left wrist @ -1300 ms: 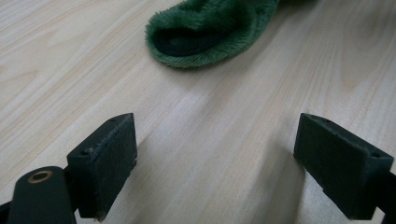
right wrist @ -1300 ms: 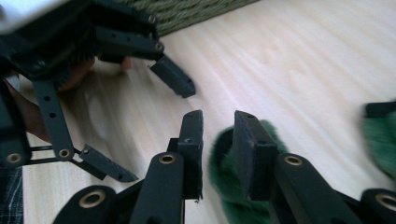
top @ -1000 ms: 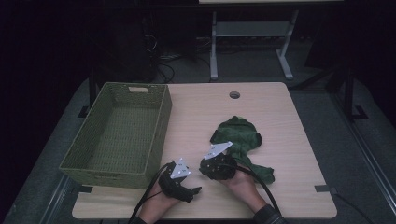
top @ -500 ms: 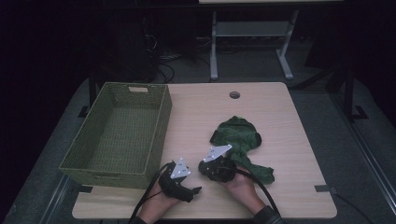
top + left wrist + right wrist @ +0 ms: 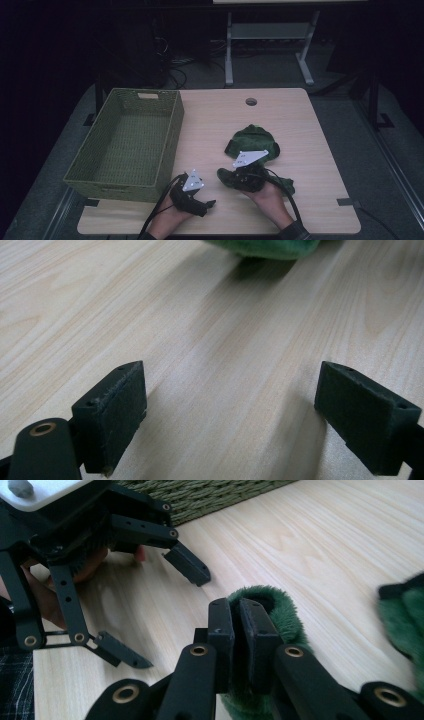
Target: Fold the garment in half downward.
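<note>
Green fleece cloth (image 5: 252, 145) was seen lying at table centre-right, its near end lifted by the R gripper (image 5: 231, 176) at approx 5 o'clock from table centre; in the right gripper view the fleece (image 5: 280, 612) was pinched tight betw. the jaws, which had just been closing. L gripper (image 5: 209, 204) was held low by the front edge at 6 o'clock, jaws wide apart w/ nothing betw. them, bare wood under them. Woven basket (image 5: 172, 132) was set at 9 o'clock along the L edge. Open table (image 5: 220, 110) was left from 12 to 3 o'clock, incl. the cable hole (image 5: 251, 101). Vs. a sec earlier: R gripper was found shifted slightly & raised, cloth end pulled up w/ it; L gripper & basket were unchanged
</note>
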A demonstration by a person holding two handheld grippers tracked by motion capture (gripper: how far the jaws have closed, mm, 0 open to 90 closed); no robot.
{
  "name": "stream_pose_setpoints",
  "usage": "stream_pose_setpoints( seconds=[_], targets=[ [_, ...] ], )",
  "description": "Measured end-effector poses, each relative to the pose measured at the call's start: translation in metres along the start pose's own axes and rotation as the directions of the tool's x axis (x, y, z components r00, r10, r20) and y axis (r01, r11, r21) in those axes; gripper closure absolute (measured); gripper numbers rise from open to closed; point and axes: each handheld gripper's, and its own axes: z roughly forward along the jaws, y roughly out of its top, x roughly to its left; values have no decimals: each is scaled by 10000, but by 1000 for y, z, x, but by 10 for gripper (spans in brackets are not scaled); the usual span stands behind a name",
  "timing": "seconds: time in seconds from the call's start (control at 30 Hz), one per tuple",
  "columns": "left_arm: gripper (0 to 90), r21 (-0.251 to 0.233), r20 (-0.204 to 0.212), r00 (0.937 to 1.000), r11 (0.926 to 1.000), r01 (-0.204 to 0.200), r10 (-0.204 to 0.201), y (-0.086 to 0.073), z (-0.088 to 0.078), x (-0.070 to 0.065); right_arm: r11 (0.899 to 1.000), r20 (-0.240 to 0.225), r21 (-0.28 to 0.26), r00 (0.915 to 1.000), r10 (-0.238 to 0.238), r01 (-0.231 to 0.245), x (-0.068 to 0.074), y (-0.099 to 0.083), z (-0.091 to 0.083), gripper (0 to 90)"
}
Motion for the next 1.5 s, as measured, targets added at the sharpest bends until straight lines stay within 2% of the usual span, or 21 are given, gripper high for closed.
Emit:
stream_pose_setpoints(
  seconds=[0.2,0.73,0.97,1.1,1.33,1.4,1.5],
  targets=[
    [126,-6,-7,10000,10000,-24,24,0,0,0,9983,73,-328,9988,478,-475,-10,-6,-15,837],
    [126,-13,24,10000,10000,38,-38,0,1,0,9932,932,-831,9916,894,-817,-28,-22,-58,832],
    [126,16,45,10000,10000,29,-29,0,1,0,9880,1236,-748,9819,1436,-1350,-36,-41,-71,813],
    [126,-13,41,10000,10000,65,-65,0,1,0,9840,1419,-728,9749,1715,-1625,-41,-50,-79,751],
    [126,-12,50,10000,10000,56,-56,1,1,0,9822,1892,-1049,9665,1737,-1560,-42,-52,-100,751],
    [127,-1,28,10000,10000,-18,18,1,1,0,9814,1892,-1348,9687,1607,-1365,-44,-46,-106,774],
    [127,-12,31,10000,10000,17,-17,1,1,0,9828,1860,-1419,9720,1435,-1179,-45,-32,-104,792]
  ],
)
